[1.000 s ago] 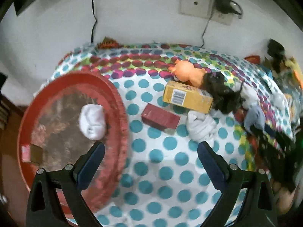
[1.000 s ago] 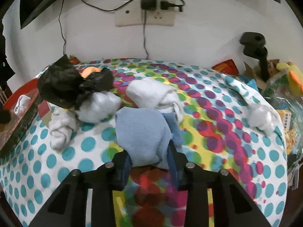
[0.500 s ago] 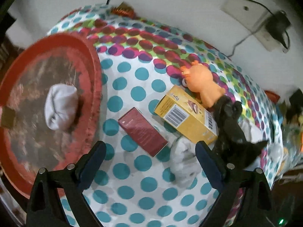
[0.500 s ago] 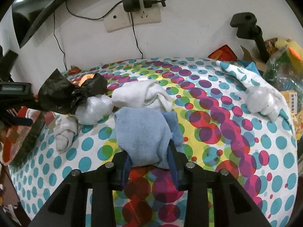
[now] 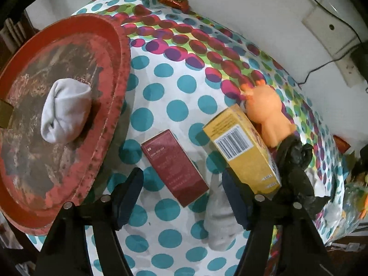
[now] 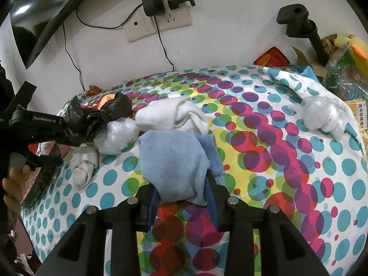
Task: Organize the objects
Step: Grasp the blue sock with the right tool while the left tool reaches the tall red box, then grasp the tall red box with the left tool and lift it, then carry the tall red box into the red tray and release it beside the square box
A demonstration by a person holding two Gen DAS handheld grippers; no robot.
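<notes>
My left gripper (image 5: 181,197) is open and empty, low over the dotted tablecloth, with a dark red box (image 5: 173,166) between its fingers' line. A yellow box (image 5: 243,151), an orange toy (image 5: 268,112) and a white rolled sock (image 5: 218,225) lie just beyond. A red round tray (image 5: 115,87) at left holds a white sock ball (image 5: 65,110). My right gripper (image 6: 181,197) is shut on a light blue sock (image 6: 172,158), held above the cloth.
In the right wrist view a white sock (image 6: 174,115), a clear plastic wad (image 6: 115,135), a black plastic bag (image 6: 99,115) and a rolled white sock (image 6: 82,165) lie at left. Another plastic wad (image 6: 322,115) sits far right. Clutter (image 6: 345,69) lines the right edge.
My left gripper has moved right and down toward the red box and narrowed somewhat. My right gripper has kept hold of the blue sock and lifted slightly.
</notes>
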